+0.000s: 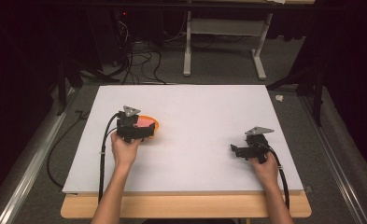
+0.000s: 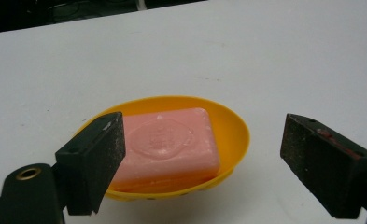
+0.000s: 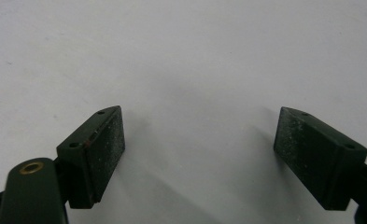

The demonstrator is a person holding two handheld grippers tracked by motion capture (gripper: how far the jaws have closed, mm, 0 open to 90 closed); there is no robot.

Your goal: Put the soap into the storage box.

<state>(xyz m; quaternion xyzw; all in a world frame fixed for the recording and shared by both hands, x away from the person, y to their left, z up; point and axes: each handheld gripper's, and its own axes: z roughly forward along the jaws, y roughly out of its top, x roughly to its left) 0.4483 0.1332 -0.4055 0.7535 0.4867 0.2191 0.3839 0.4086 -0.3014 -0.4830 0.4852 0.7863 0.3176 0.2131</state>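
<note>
Soap (image 2: 169, 144), a pink rectangular bar with an oval stamp pressed into its top face, lies flat in a shallow yellow dish (image 2: 230, 126). The dish sits on the white worktop (image 1: 204, 107), and every place here is given from that dish.

The left gripper (image 2: 200, 161) hangs just on the person's side of the dish and a little above it. Its jaws stand apart and released. In the left gripper view one pad (image 2: 99, 158) covers the near left corner of the dish and bar, while the other pad (image 2: 321, 161) is out beyond the dish's right rim, over bare worktop. Neither pad presses on the soap or the dish; whether the left pad touches the rim cannot be told from this angle. In the high view the left gripper (image 1: 146, 133) overlaps the near left part of the dish (image 1: 149, 122), and the person's left hand (image 1: 124, 150) grips it from behind, with a black cable looping away towards the worktop's near edge.

The right gripper (image 3: 200, 156) is well apart from the dish, far off to its right and nearer the person. Its jaws are also released and wide, with bare white worktop between them. In the high view the right hand (image 1: 264, 169) holds the right gripper (image 1: 237, 150) low over the worktop.
</note>
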